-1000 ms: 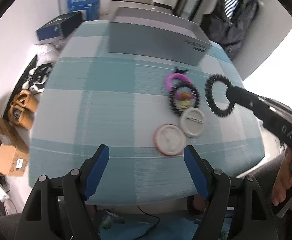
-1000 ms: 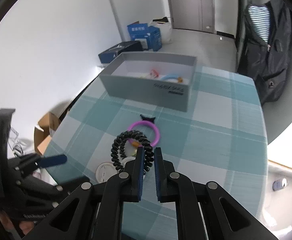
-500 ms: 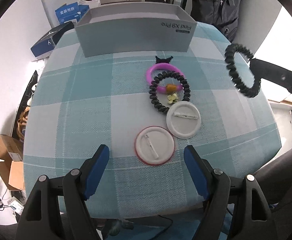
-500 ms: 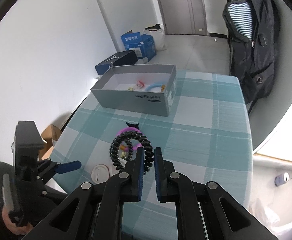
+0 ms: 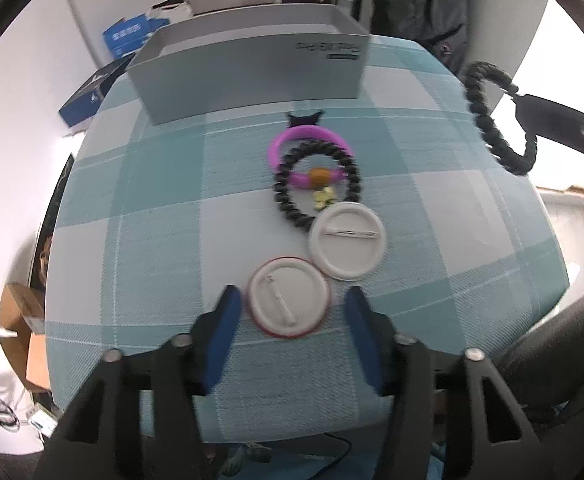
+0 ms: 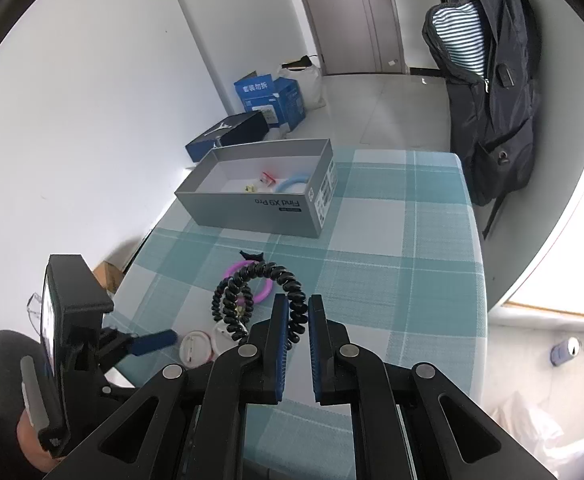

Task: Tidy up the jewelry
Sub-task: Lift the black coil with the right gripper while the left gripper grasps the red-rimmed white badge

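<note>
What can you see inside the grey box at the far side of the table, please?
From the right wrist view, the grey box holds a light blue ring, a small red-and-white piece and a small yellowish piece. Its near wall hides the floor just behind it.

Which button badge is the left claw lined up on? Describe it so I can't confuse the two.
On the checked tablecloth, two round white badges lie pin-side up. It is the one between the open left claw, the red-rimmed badge; the plain white badge touches it farther away.
</note>
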A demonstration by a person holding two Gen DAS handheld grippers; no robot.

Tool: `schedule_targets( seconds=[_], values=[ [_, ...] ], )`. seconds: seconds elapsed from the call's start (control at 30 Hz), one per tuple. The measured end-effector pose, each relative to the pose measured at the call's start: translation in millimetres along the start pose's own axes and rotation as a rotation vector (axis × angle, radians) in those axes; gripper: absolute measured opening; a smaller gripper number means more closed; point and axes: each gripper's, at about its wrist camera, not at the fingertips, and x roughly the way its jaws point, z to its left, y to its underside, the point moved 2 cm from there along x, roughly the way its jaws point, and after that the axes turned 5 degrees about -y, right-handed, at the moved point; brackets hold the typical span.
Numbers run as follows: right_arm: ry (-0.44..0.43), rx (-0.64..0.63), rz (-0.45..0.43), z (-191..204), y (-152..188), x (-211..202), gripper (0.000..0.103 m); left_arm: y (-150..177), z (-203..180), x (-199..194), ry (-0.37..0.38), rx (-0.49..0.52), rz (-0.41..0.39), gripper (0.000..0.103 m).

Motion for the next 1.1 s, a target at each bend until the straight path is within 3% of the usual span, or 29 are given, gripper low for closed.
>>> schedule_targets(
  seconds=[0.03,0.53,1.1],
  values=[
    [0.002,0.002,0.002,0,0,0,0.009,1,-2,-1,0.004,0.009,-0.004,0.038],
    [0.003,0.004,0.011,-1,3,3,0.009,-2,3,2,0.027,-0.002,0.005,0.037],
    [-0.042,0.035,0.002,6,-6,8,0.009,-21,40,-16,0.098,-0.163,-0.037,0.037]
  ],
)
